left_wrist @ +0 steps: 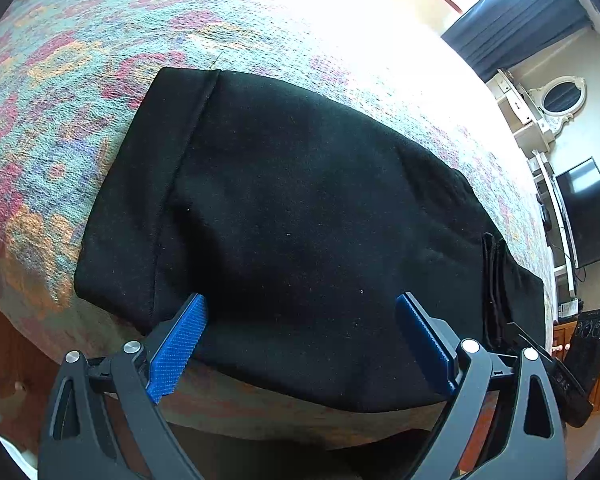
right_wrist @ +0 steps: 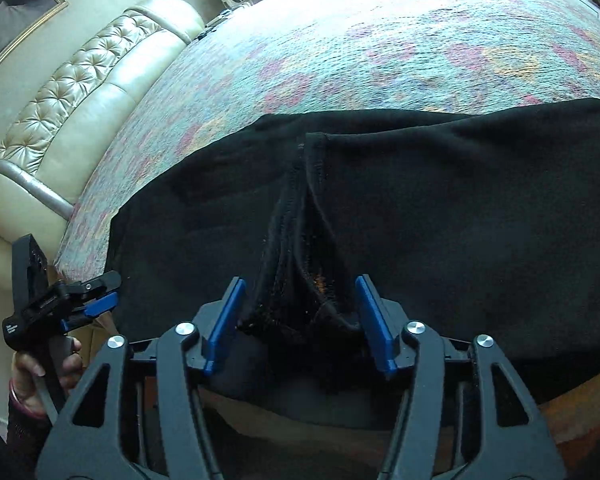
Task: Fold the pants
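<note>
Black pants [left_wrist: 300, 200] lie folded on a multicoloured bedspread [left_wrist: 80, 80], near the bed's front edge. My left gripper [left_wrist: 300, 300] is open, its blue pads [left_wrist: 178, 348] wide apart over the near edge of the cloth with nothing pinched. In the right wrist view the pants [right_wrist: 460, 208] show a raised ridge of seam and fabric [right_wrist: 304, 248]. It runs between the blue pads [right_wrist: 224, 320] of my right gripper [right_wrist: 300, 280], which stand a little off it, open. The left gripper [right_wrist: 88, 304] shows at the left, held by a hand [right_wrist: 32, 376].
A cream tufted headboard [right_wrist: 72, 92] curves along the bed's left side. A television [left_wrist: 588, 212], white shelves with an oval mirror [left_wrist: 560, 96] and a dark speaker [left_wrist: 592, 340] stand by the far wall. Dark curtains [left_wrist: 516, 12] hang beside a bright window.
</note>
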A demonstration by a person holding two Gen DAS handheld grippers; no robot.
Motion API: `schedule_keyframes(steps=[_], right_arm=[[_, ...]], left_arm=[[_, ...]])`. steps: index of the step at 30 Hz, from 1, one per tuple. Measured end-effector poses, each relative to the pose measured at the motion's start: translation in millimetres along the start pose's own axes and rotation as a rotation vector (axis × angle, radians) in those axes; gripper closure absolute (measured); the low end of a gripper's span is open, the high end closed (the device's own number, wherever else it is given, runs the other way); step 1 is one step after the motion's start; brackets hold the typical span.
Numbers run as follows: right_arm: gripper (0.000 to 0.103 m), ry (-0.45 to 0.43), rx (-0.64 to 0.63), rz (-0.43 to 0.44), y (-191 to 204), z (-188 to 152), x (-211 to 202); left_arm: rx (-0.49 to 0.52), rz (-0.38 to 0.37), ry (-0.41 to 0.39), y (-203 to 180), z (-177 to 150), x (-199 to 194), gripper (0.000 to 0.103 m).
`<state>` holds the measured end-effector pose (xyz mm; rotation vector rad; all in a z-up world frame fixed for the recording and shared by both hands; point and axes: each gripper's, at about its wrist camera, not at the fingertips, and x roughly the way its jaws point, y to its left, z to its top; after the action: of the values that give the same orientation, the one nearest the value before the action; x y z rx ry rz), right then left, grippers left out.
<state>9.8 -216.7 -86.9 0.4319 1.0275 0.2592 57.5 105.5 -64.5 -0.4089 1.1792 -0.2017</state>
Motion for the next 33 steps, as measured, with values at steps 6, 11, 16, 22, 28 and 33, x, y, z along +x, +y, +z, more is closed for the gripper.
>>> schedule_keyframes(steps=[6,11,16,22,28,33], right_arm=[[0.04,0.068,-0.025,0.251,2.4,6.3,-38.1],[0.034,-0.062,0.066,0.239,-68.3,43.4,-111.3],[0.031,-0.218,0.266,0.076,-181.3,67.1,-147.7],[0.031,-0.165,0.498,0.236,-259.1,60.8,-96.4],[0.056,-0.142,0.558,0.368,-270.0,71.4,-65.8],[0.081,-0.118,0.567,0.325,-272.5,71.6,-53.0]], left_arm=[[0.024,-0.007,0.002,-2.0,-2.2,1.5,0.01],[0.038,-0.004,0.003,-3.2,-2.2,3.8,0.01],[0.041,-0.002,0.004,-2.8,-2.0,3.9,0.01],[0.044,-0.002,0.003,-3.2,-3.6,4.2,0.01],[0.062,0.01,0.005,-4.8,-3.9,5.2,0.01],[0.08,0.019,0.006,-7.0,-4.2,6.2,0.01]])
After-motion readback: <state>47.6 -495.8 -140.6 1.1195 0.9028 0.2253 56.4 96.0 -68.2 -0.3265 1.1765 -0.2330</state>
